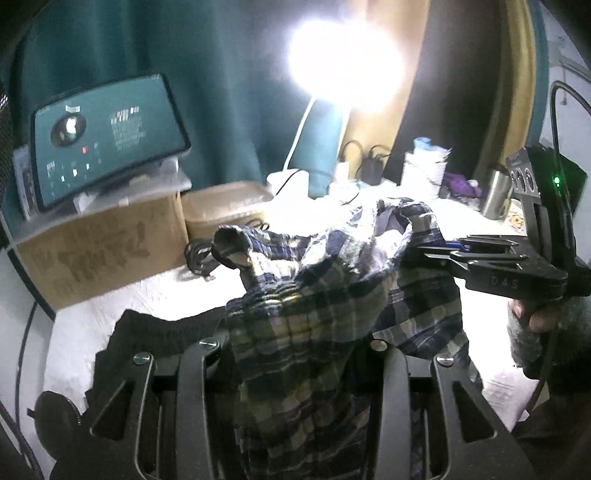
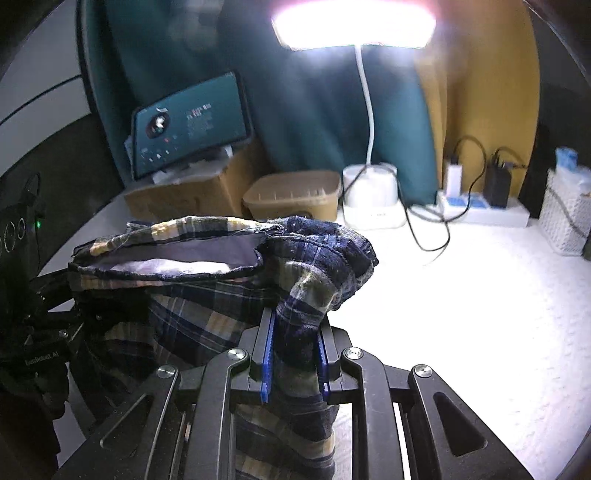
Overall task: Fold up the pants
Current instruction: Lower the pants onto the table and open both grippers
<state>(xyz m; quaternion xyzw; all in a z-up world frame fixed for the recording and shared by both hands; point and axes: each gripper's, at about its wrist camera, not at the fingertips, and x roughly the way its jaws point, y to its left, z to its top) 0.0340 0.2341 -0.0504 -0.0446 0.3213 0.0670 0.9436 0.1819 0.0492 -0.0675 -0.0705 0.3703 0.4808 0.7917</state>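
**Plaid pants held up between both grippers**

Left wrist view: the left gripper [image 1: 295,354] clamps a bunch of the plaid pants [image 1: 314,295]; the right gripper [image 1: 424,251] pinches their far edge above the white table [image 1: 166,288]. A dark garment [image 1: 155,332] lies below, a cardboard box [image 1: 99,251] beyond.

Right wrist view: blue pads [image 2: 267,354] grip the waistband. Lamp base [image 2: 373,199], power strip [image 2: 480,210] and white basket [image 2: 565,218] line the back edge; bare table lies to the right.

A lit desk lamp [image 2: 354,26] glares over the white table [image 2: 461,314]. Behind hangs a teal curtain [image 2: 303,92]. A cardboard box [image 1: 99,251] carries a screen [image 1: 107,136].
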